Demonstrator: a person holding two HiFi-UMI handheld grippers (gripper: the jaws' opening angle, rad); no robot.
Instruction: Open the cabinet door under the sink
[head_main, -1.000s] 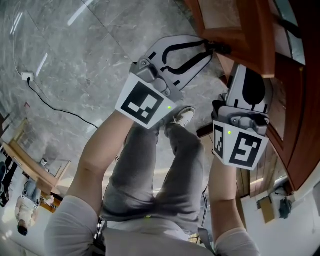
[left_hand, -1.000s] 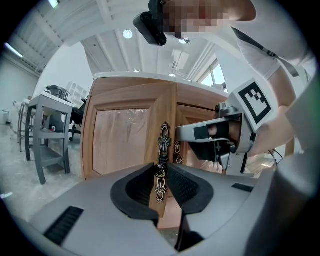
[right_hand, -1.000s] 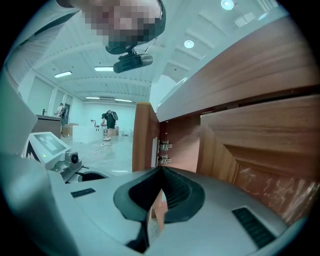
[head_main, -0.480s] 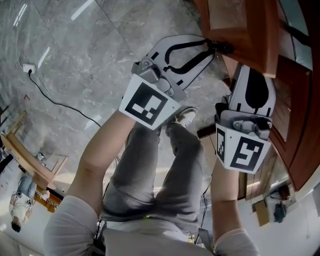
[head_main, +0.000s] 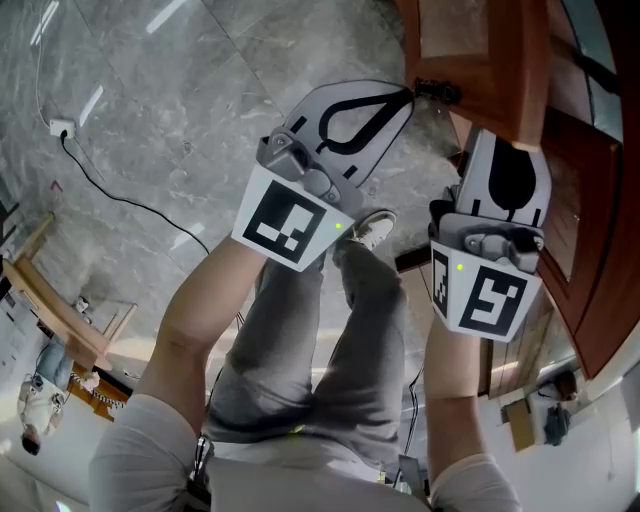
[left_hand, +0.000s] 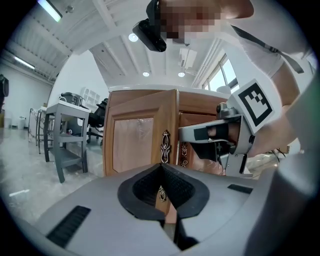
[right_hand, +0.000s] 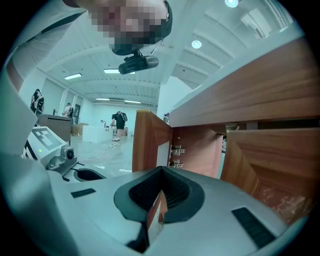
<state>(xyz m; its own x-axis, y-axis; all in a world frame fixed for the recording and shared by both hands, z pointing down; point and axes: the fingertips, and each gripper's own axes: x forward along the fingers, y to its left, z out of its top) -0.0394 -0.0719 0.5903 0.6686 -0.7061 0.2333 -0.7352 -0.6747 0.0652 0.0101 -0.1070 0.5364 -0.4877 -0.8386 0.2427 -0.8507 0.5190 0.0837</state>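
The wooden cabinet door (head_main: 480, 50) (left_hand: 135, 145) (right_hand: 147, 142) stands partly open, with an ornate dark handle (head_main: 440, 92) (left_hand: 165, 142) on its free edge. My left gripper (head_main: 408, 94) (left_hand: 161, 166) points at the door's front. Its jaws have just been closing and the tips now pinch the handle's middle; the handle's lower end shows through the gap behind the tips. My right gripper (head_main: 485, 136) (right_hand: 161, 168) is shut on nothing, level with the door's inner side. The left gripper view shows the right gripper (left_hand: 182, 134) just beyond the door's edge.
The neighbouring cabinet door (head_main: 590, 200) (right_hand: 275, 170) is closed. The person's grey-trousered legs (head_main: 330, 340) and a shoe (head_main: 370, 230) are below the grippers. A cable and socket (head_main: 60, 128) lie on the marble floor. A grey trolley (left_hand: 65, 135) stands far left.
The left gripper's jaws stood wide around the handle and have now come together on it. That gripper has edged slightly. The right gripper has kept still.
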